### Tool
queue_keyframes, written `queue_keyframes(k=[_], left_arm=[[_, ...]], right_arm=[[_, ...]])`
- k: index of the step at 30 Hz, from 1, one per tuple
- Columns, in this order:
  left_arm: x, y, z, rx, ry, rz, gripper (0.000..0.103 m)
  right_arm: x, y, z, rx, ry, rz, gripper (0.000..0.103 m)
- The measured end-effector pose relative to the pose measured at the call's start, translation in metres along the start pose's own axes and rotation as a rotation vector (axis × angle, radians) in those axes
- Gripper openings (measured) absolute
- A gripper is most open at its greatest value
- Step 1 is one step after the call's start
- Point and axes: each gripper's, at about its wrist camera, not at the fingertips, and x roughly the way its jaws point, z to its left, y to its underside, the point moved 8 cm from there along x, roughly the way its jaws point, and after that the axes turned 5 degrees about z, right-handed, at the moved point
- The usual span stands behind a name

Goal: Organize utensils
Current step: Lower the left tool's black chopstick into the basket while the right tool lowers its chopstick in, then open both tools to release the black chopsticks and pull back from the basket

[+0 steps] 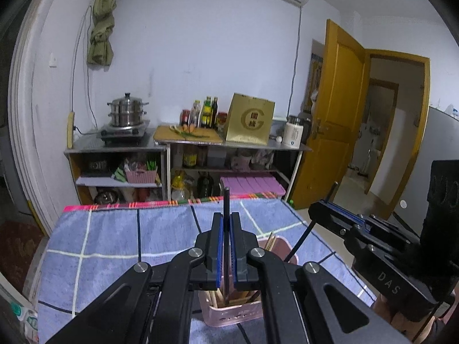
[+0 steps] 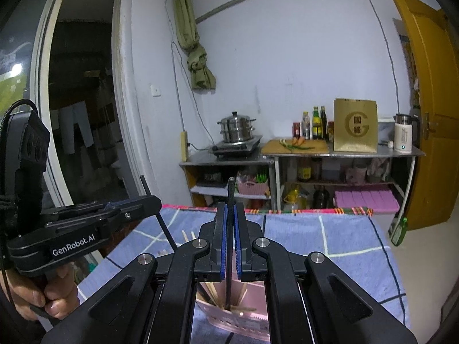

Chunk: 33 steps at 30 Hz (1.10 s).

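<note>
My left gripper (image 1: 227,218) is shut on a black chopstick (image 1: 226,200), held upright, its lower end inside the pink utensil basket (image 1: 235,314). The basket holds several wooden chopsticks (image 1: 271,242). My right gripper (image 2: 230,207) is shut on a second black chopstick (image 2: 230,192), also upright, its lower end in the same basket (image 2: 229,319). The right gripper (image 1: 318,209) shows at the right of the left wrist view; the left gripper (image 2: 149,200) shows at the left of the right wrist view. Both hover just above the basket.
The basket stands on a table covered with a blue checked cloth (image 1: 114,246) with a red plaid edge. Beyond it are steel shelves (image 1: 178,143) with a steamer pot, bottles, a gold box and a cutting board. An open yellow door (image 1: 341,109) is at the right.
</note>
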Motion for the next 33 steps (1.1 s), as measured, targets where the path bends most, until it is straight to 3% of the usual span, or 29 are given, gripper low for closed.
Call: queue_keyframes(k=[16,20,25,33], left_arm=[[0.024,0.041,0.004,-0.011,0.005,0.086,0.004],[0.017,0.045,0.001,-0.004,0.003,0.082,0.007],[-0.002,0.051,-0.003,-0.003,0.004,0.049,0.018],[-0.04,0.082,-0.004,-0.026,-0.007,0.02,0.022]], right_arm=[[0.011,0.025,-0.006,0.003,-0.008,0.087,0.005],[0.005,0.026,-0.005,0.0,-0.004,0.082,0.011],[-0.012,0.03,-0.004,-0.004,0.0,0.073,0.012],[-0.049,0.051,-0.004,0.001,0.001,0.058,0.013]])
